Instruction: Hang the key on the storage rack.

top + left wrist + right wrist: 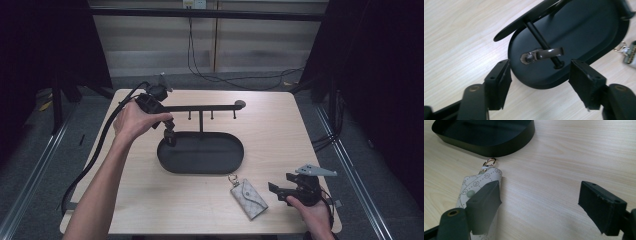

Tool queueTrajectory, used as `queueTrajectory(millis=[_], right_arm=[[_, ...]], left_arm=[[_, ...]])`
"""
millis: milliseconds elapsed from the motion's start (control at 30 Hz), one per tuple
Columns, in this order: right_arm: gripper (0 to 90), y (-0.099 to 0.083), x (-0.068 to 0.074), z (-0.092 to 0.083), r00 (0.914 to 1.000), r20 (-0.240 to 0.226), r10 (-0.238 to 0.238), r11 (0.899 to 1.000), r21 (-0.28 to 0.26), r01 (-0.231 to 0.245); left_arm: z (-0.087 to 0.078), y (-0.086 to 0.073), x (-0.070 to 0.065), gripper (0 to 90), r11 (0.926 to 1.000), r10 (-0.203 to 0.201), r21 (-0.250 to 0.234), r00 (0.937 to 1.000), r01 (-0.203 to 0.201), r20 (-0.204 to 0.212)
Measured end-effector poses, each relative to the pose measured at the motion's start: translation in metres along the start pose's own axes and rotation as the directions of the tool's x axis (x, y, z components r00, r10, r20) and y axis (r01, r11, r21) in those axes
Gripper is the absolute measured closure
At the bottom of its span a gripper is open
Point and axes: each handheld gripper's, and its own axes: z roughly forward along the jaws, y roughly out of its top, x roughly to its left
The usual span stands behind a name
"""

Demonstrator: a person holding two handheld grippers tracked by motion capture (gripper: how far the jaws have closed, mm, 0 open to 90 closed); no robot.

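A black oval tray carries a T-shaped stand whose top bar has short pegs. My left gripper points down over the tray's left end, jaws open. In the left gripper view a small brown metal piece sits on a peg beyond my open left gripper, apart from the pads. A grey patterned key pouch with a gold ring lies flat in front of the tray. Just right of the pouch, my right gripper stands open; its left jaw overlaps the pouch in the right gripper view.
The light wooden table has its front edge close behind the right hand. The left gripper's black cable trails off the table's left side. The tray wall rises just beyond the pouch. Dark floor and frames surround the table.
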Motion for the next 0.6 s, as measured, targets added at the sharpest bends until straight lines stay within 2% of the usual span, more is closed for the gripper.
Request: queueTrajectory(millis=[67,167,233,367,467,567,600], right_arm=[[17.8,0.000,0.000,0.000,1.0000,0.001,0.003,1.000,0.000,-0.003],[17.8,0.000,0.000,0.000,1.0000,0.003,0.004,1.000,-0.002,-0.004],[17.8,0.000,0.000,-0.001,1.0000,0.002,0.005,1.000,-0.002,-0.005],[17.8,-0.001,0.000,-0.001,1.0000,0.003,0.002,1.000,-0.001,-0.002],[17.8,-0.001,0.000,-0.001,1.0000,0.005,0.004,1.000,-0.001,-0.004],[17.8,0.000,0.000,0.000,1.0000,0.006,0.008,1.000,0.000,-0.008],[17.8,0.000,0.000,0.000,1.0000,0.005,0.008,1.000,0.001,-0.008]], left_arm=[[-0.001,-0.004,0.001,30.1,0.9997,0.016,-0.019,0.9998,-0.016,0.008],[-0.003,-0.011,0.005,25.4,0.9988,0.014,-0.047,0.9998,-0.014,0.010],[-0.004,-0.017,0.008,25.4,0.9966,0.007,-0.083,0.9999,-0.006,0.013],[-0.005,-0.032,0.011,19.0,0.9937,0.019,-0.111,0.9988,-0.014,0.046],[-0.004,-0.042,0.014,19.0,0.9907,0.027,-0.135,0.9986,-0.021,0.046],[-0.004,-0.050,0.015,18.8,0.9839,0.030,-0.177,0.9985,-0.021,0.046],[-0.004,-0.055,0.014,18.8,0.9847,0.049,-0.168,0.9985,-0.044,0.026]])
